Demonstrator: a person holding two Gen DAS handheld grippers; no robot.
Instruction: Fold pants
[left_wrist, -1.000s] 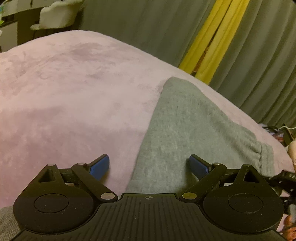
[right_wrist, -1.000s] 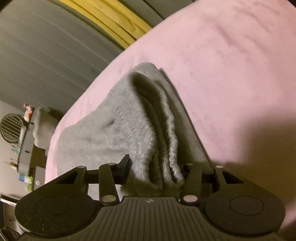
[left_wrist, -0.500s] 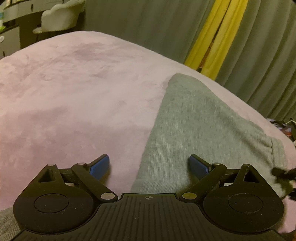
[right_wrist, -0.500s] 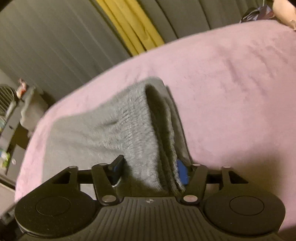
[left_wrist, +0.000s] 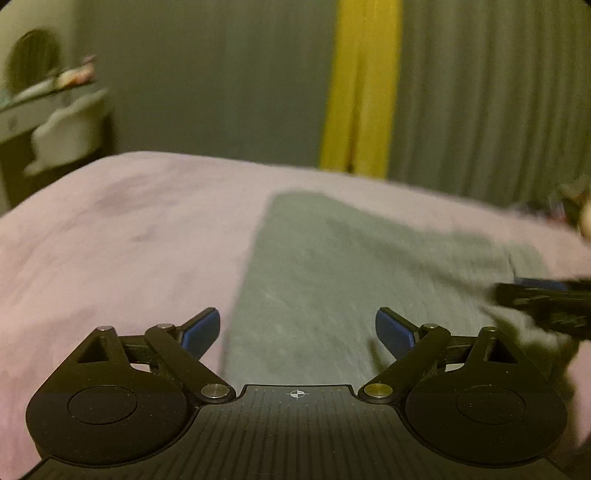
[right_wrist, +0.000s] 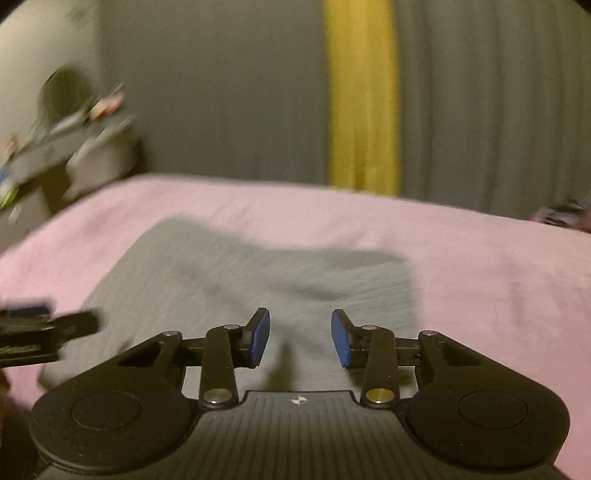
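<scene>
My left gripper (left_wrist: 297, 334) hangs with its blue pads spread wide and nothing between them, poised above the near edge of the grey pants (left_wrist: 354, 273). My right gripper (right_wrist: 300, 338) has just been narrowing its jaws, yet the pads stand apart and bare, the cloth lying below and beyond them rather than pinched. The pants rest flat in a folded, roughly rectangular slab on the pink blanket (right_wrist: 498, 280), stretching away from both tools toward the far side of the bed. Each tool shows as a dark blur at the edge of the other's view. Behind the bed hang grey curtains (left_wrist: 491, 96) with a yellow strip (left_wrist: 364, 85); a cluttered shelf (right_wrist: 62, 136) blurs at the left.
</scene>
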